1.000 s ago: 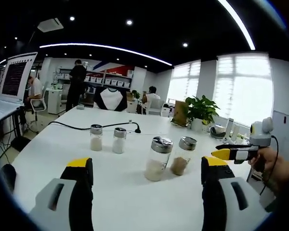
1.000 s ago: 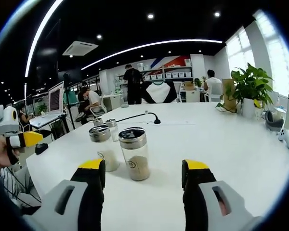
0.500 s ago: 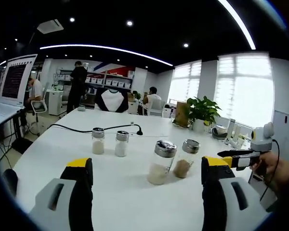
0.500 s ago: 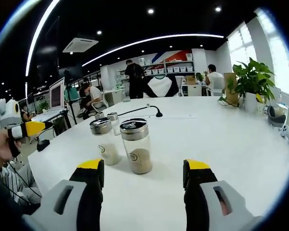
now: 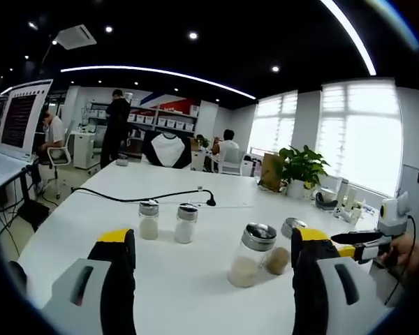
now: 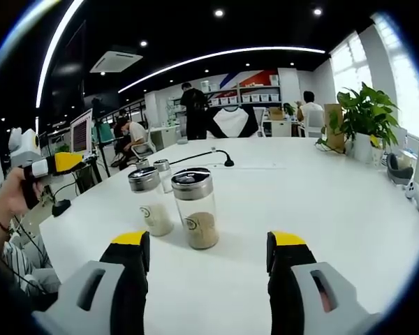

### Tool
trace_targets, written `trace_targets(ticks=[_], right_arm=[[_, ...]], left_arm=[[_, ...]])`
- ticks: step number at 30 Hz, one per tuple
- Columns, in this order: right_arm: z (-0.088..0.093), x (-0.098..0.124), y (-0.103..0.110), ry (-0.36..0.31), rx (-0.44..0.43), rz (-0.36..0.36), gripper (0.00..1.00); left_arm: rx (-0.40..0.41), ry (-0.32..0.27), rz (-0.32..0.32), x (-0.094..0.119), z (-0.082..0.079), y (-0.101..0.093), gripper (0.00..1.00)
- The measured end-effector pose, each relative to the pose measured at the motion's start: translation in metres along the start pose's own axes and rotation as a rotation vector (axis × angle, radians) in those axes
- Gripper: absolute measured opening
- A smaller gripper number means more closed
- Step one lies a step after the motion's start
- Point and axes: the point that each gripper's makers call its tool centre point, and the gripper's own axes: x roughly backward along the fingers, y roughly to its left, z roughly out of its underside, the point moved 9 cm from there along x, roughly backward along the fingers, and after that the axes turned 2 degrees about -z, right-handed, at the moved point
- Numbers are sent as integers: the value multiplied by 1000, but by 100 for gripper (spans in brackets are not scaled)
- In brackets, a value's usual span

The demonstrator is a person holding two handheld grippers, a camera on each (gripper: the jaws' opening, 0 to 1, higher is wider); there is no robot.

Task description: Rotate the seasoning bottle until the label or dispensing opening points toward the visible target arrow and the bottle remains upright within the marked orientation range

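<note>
White bench (image 6: 321,202) — a broad, smooth, matte top carrying four glass shaker bottles, with wide bare surface toward the potted plant (image 6: 363,122) at its far right edge and toward the black cable (image 5: 136,197) lying across its far side.

Right gripper (image 6: 207,252) — grey body, yellow-tipped black fingers (image 6: 131,248) spread wide and holding nothing; the seasoning bottle (image 6: 195,217) stands upright just beyond the gap between them, apart from both fingers. The bottle is clear and cylindrical with a perforated metal cap, a small round label facing the camera and tan granules in its lower part. A second bottle (image 6: 149,202) of pale powder stands just beside it on the left.

Left gripper (image 5: 211,246) — fingers equally wide apart, empty; in the left gripper view the seasoning bottle sits partly hidden behind the right-hand finger.

Two small white-filled shakers (image 5: 166,220) stand side by side farther back, well apart from the larger pair.
</note>
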Motion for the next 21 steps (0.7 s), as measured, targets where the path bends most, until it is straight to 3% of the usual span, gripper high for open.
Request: trace_targets(ticks=[7,21], right_arm=[[-2,2,-1,3,2,11,69],[-4,3,0,-2,-10,1,69]], left_arm=[[4,24,26,-27,-2,5,98],[36,48,20,-77,4,22,94]])
